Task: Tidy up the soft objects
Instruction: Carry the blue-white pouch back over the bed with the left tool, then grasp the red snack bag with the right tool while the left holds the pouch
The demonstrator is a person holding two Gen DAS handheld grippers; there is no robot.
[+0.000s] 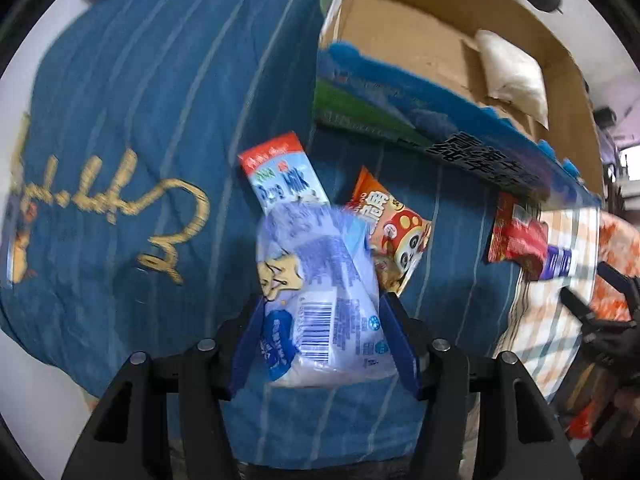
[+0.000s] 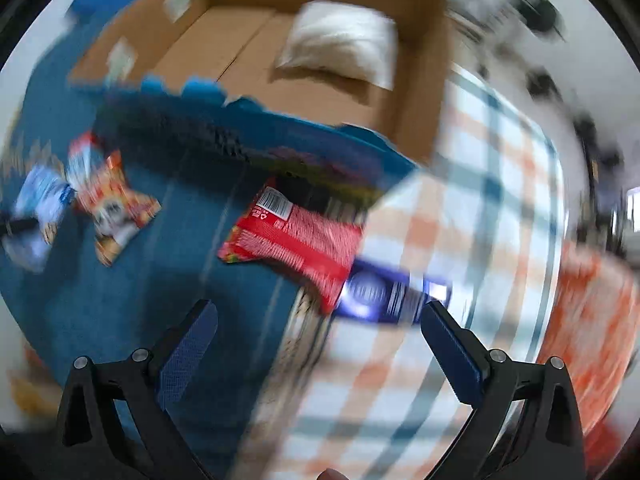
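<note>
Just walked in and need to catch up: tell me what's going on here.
A person is sorting snack packets on a blue blanket. The left gripper is shut on a pale blue packet. The right gripper is open, near a red packet and a dark blue packet. The cardboard box holds a white pillow.
</note>
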